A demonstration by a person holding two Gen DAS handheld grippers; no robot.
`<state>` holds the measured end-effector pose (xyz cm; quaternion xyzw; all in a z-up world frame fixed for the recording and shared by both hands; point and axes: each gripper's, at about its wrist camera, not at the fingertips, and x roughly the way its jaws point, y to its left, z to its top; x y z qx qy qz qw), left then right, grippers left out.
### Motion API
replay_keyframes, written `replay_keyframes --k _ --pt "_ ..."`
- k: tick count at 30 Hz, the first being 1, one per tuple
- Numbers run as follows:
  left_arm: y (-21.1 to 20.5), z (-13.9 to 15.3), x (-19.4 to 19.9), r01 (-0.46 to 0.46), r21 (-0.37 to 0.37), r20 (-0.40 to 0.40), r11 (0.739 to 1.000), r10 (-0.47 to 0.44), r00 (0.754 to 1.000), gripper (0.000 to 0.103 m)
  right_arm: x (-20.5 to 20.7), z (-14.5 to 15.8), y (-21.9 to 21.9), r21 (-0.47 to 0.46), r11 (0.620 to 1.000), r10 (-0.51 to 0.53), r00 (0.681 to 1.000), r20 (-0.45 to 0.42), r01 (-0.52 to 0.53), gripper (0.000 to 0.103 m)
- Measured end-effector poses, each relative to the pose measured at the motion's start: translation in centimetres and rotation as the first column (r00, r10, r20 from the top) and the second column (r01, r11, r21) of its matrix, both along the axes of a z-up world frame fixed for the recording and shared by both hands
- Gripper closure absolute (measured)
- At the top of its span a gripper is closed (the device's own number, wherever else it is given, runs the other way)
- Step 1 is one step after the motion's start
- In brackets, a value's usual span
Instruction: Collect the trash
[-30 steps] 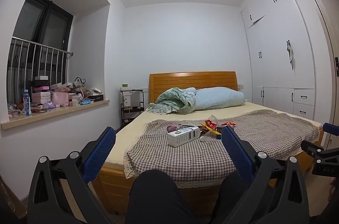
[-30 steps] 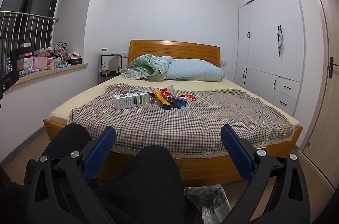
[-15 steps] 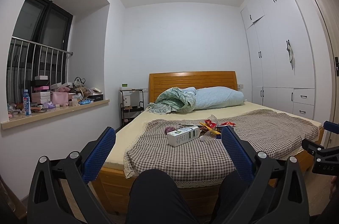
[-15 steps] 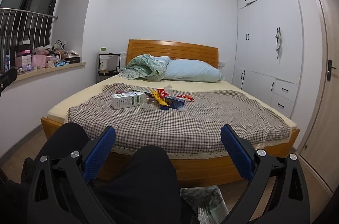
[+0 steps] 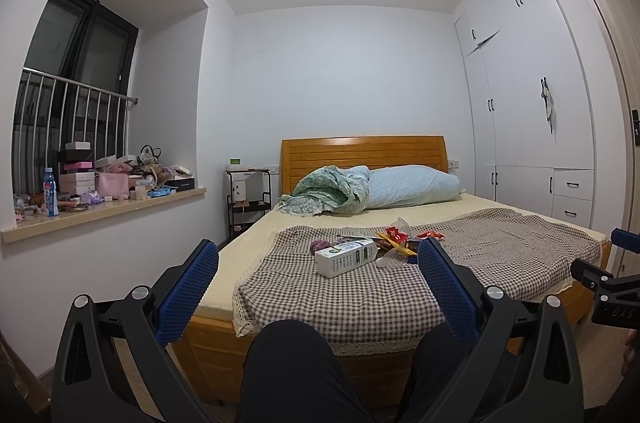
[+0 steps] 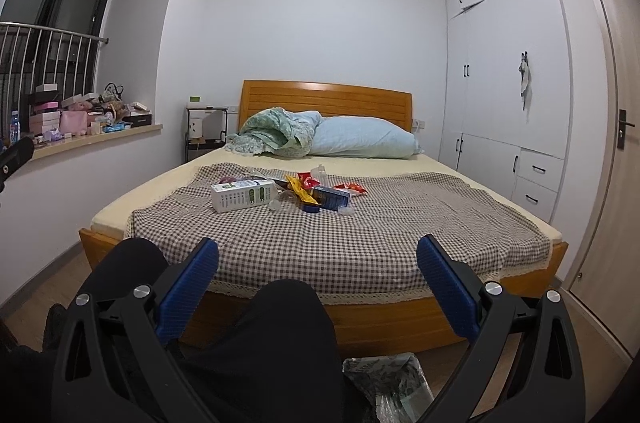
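Trash lies on a checked cloth [image 6: 360, 235] spread over the bed: a white carton [image 6: 243, 196] on its side, a blue box [image 6: 330, 197], yellow and red wrappers [image 6: 301, 189] and a purple ball [image 5: 319, 246]. The carton also shows in the left wrist view [image 5: 346, 256]. My left gripper [image 5: 318, 277] is open and empty, well short of the bed. My right gripper [image 6: 318, 277] is open and empty too, also short of the bed. A plastic-lined bin [image 6: 386, 377] stands on the floor under the right gripper.
The person's dark-trousered knees [image 6: 280, 335] fill the lower middle of both views. A cluttered windowsill [image 5: 104, 207] runs along the left wall. White wardrobes [image 6: 512, 95] and a door [image 6: 612, 143] stand on the right. A pillow and quilt [image 6: 320, 137] lie by the headboard.
Both grippers have shifted slightly; the right wrist view has edged a little closer to the bed and lower. Both stay open. The trash has not moved.
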<state>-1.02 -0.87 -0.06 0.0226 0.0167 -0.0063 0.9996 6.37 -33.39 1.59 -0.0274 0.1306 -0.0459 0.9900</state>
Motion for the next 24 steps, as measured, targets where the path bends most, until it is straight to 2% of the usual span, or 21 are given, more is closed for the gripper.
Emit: replay_keyframes --k 9,24 --pt "0.17 0.05 -0.34 0.016 -0.008 0.017 1.000 -0.016 1.000 0.006 0.26 -0.15 -0.02 0.000 1.000 -0.008 1.000 -0.024 0.008 0.008" --pt "0.15 -0.22 0.34 0.008 0.000 -0.009 1.000 -0.008 1.000 0.006 0.33 -0.11 0.16 -0.008 1.000 -0.002 1.000 -0.026 0.001 0.008"
